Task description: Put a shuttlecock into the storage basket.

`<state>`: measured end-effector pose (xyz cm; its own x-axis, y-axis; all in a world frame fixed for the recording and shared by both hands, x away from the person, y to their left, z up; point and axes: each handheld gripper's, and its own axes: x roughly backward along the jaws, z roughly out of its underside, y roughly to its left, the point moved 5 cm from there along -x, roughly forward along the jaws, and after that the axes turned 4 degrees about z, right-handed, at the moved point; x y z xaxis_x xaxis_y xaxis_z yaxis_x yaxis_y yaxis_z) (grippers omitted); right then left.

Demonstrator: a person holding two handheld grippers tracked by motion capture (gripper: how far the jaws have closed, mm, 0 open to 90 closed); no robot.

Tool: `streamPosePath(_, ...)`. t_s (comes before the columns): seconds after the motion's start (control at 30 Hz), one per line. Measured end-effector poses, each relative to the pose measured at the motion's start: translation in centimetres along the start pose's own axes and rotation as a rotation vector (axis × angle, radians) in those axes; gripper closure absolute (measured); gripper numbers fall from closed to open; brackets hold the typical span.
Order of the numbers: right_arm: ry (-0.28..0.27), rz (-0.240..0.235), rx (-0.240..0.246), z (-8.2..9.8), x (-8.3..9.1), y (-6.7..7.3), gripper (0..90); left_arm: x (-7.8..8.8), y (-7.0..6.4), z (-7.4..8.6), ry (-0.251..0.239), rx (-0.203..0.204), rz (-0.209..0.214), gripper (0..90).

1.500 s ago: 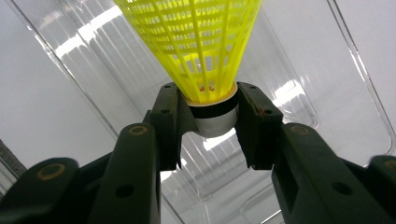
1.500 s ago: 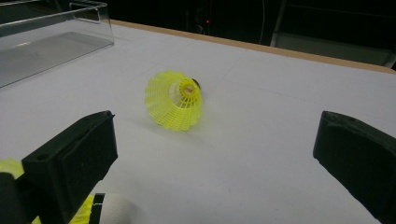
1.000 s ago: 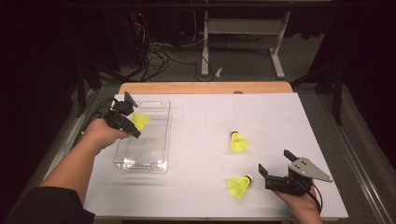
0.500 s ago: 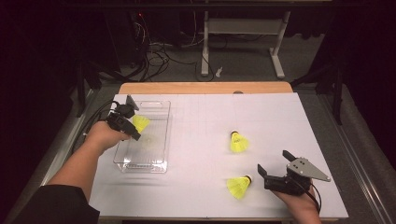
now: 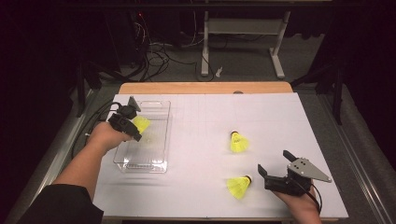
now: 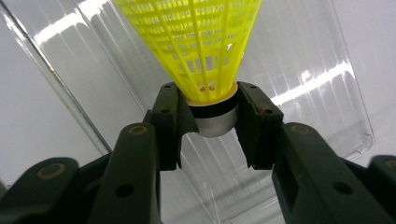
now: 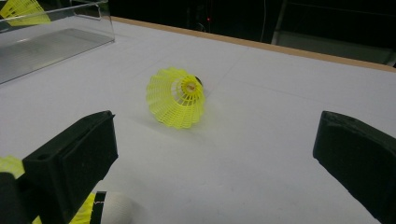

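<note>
The shuttlecock (image 6: 196,46) in the left gripper (image 6: 212,121) is bright yellow, its skirt a fine lattice of small square holes; a black band rings its base above a pale grey-white cap, with a thin cream rim between. The gripper itself is black with dull brass-coloured rivets. The box (image 5: 156,140) beneath is clear plastic, ribbed with pale streaks of reflected light. Two more shuttlecocks (image 5: 239,142) (image 5: 238,185) on the table are the same yellow with white caps. The table (image 5: 280,121) is white, edged in light wood at the far side. The right gripper (image 5: 275,170) is black under a grey plate. The surroundings are dark.
</note>
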<state>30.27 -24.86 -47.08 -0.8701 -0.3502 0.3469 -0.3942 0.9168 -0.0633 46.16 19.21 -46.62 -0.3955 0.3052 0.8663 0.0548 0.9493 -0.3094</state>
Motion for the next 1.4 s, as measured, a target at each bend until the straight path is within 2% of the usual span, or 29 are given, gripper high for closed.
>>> streamPosePath(0.17, 0.000, 0.000, -0.002, 0.0, 0.0, 0.0, 0.5, -0.4, 0.3, -0.4, 0.003, 0.019, -0.007, 63.5)
streamPosePath(0.2, 0.000, 0.000, -0.002, 0.0, 0.0, 0.0, 0.5, -0.9, 0.0, -0.6, -0.044, 0.075, -0.017, 63.5)
streamPosePath(0.23, 0.000, 0.000, -0.002, 0.0, 0.0, 0.0, 0.4, -1.2, -0.1, -0.6, -0.048, 0.095, -0.012, 63.5)
streamPosePath(0.3, 0.001, 0.000, -0.002, 0.0, 0.0, 0.0, 0.4, -1.3, -0.3, -0.6, -0.031, 0.076, -0.013, 63.5)
streamPosePath(0.37, 0.004, 0.000, -0.005, 0.1, -0.1, 0.0, 0.4, -1.5, -0.4, -0.8, -0.048, 0.093, -0.008, 63.5)
streamPosePath(0.47, 0.004, 0.000, -0.004, 0.1, -0.1, 0.0, 0.4, -1.5, -0.3, -0.8, -0.043, 0.081, -0.008, 63.5)
streamPosePath(0.57, -0.004, 0.002, -0.005, 0.0, 0.0, -0.1, 0.5, -1.3, 0.0, -0.8, -0.009, 0.065, -0.006, 63.4)
streamPosePath(0.63, -0.001, 0.003, -0.008, 0.0, 0.0, -0.2, 0.4, -1.3, 0.4, -1.0, -0.014, 0.064, -0.016, 63.4)
streamPosePath(0.7, 0.000, 0.002, -0.010, 0.0, 0.0, -0.2, 0.4, -1.2, 0.4, -1.1, -0.014, 0.059, -0.009, 63.4)
streamPosePath(0.83, -0.001, 0.001, -0.008, 0.0, 0.0, -0.1, 0.4, -1.4, 0.1, -0.8, -0.013, 0.080, -0.014, 63.3)
streamPosePath(0.9, -0.001, 0.001, -0.008, 0.0, 0.0, -0.1, 0.4, -1.6, 0.0, -0.6, -0.017, 0.056, -0.033, 63.3)
streamPosePath(1.0, -0.002, 0.001, -0.008, 0.0, 0.0, -0.1, 0.4, -1.7, -0.3, -0.5, -0.031, 0.072, -0.039, 63.3)
streamPosePath(1.13, -0.002, -0.001, -0.002, -0.1, 0.0, 0.0, 0.4, -1.8, -0.3, -0.4, -0.020, 0.047, -0.053, 63.1)
streamPosePath(1.17, 0.002, -0.002, -0.002, 0.0, -0.1, 0.0, 0.5, -2.0, -0.4, -0.5, -0.053, 0.073, -0.047, 63.0)
streamPosePath(1.27, 0.004, -0.001, -0.003, 0.0, -0.1, 0.0, 0.5, -1.8, -0.3, -0.5, -0.036, 0.063, -0.047, 63.0)
streamPosePath(1.4, -0.001, 0.000, -0.001, -0.1, 0.0, 0.0, 0.5, -2.0, -0.5, -0.5, -0.055, 0.067, -0.057, 63.0)
